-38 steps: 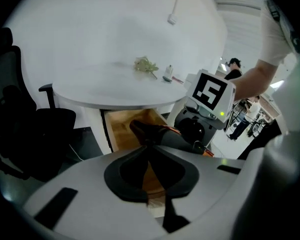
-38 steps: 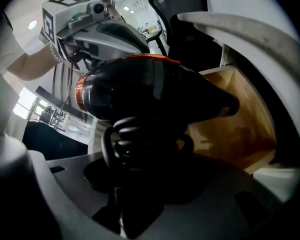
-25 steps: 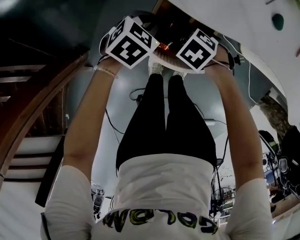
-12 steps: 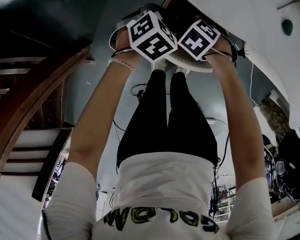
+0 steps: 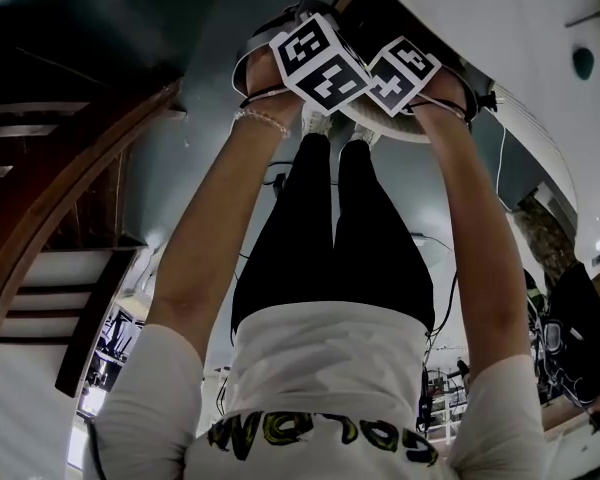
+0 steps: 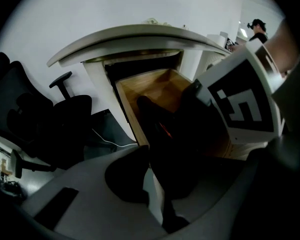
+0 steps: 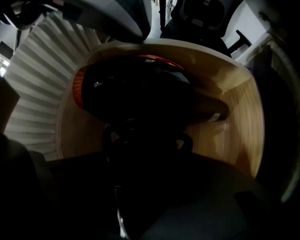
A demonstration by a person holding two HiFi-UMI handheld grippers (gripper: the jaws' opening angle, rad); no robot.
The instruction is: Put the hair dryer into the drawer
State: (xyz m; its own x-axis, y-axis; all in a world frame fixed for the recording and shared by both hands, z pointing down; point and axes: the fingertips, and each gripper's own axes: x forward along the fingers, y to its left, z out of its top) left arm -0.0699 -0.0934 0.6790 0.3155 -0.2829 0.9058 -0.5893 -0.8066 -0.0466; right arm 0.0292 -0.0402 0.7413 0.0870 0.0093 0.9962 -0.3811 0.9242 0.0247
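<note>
Pale wood drawer (image 7: 232, 134), pulled open under a white rounded tabletop (image 6: 140, 36), with a black hair dryer (image 7: 140, 96) held in it by both grippers.

The hair dryer's smooth, bulbous body is seen lying across the right gripper view, its orange-ringed end at the left and a looped black cord beneath. The left gripper (image 6: 165, 189) is clamped on its dark lower part; the right gripper (image 7: 140, 184) is spread wide around the body and pressed on it. Contact with the drawer floor cannot be told. Yellow lettering on the white shirt (image 5: 330, 368) is upside down and unreadable.
</note>
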